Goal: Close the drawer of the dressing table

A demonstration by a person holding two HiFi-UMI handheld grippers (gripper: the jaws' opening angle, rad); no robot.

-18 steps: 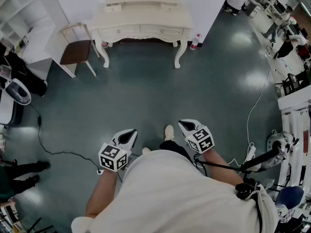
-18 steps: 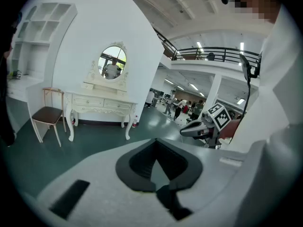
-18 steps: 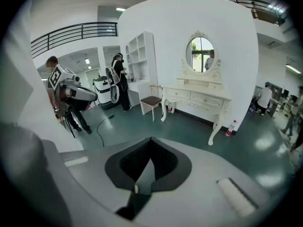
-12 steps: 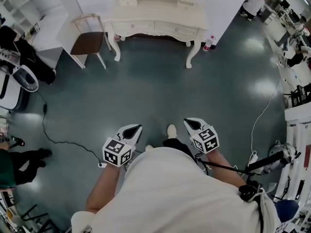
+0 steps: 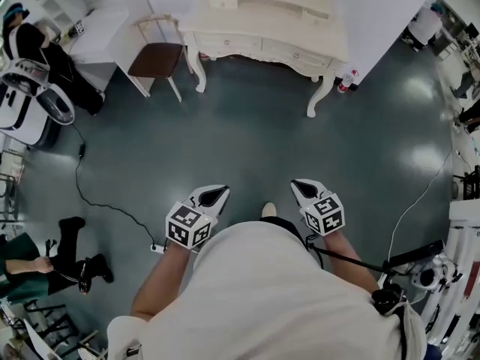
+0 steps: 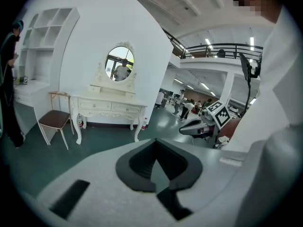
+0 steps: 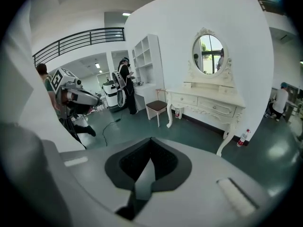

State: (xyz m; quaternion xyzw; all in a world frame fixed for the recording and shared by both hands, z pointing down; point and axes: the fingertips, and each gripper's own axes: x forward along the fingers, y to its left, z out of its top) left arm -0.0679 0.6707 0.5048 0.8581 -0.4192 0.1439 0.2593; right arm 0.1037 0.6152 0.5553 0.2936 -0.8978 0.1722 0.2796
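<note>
The cream dressing table [image 5: 262,28] with an oval mirror [image 6: 119,64] stands against the white wall, far across the floor from me. It also shows in the right gripper view as the dressing table [image 7: 208,103]. Its front drawers [image 5: 240,47] are too far off to tell which one stands open. My left gripper [image 5: 217,193] and right gripper [image 5: 301,186] hang side by side in front of my body, both shut and holding nothing. In its own view the left gripper [image 6: 154,141] has its pads together. The right gripper [image 7: 151,138] looks the same.
A brown-seated chair [image 5: 156,58] stands left of the table and a bottle [image 5: 346,81] by its right leg. A cable [image 5: 90,193] trails over the dark floor at left, near a seated person's legs [image 5: 45,265] and a white machine [image 5: 37,103]. White shelves [image 6: 42,27] line the left wall.
In the head view the dressing table and chair have slid to the right and grown slightly nearer. Both grippers keep their place before my body, still shut.
</note>
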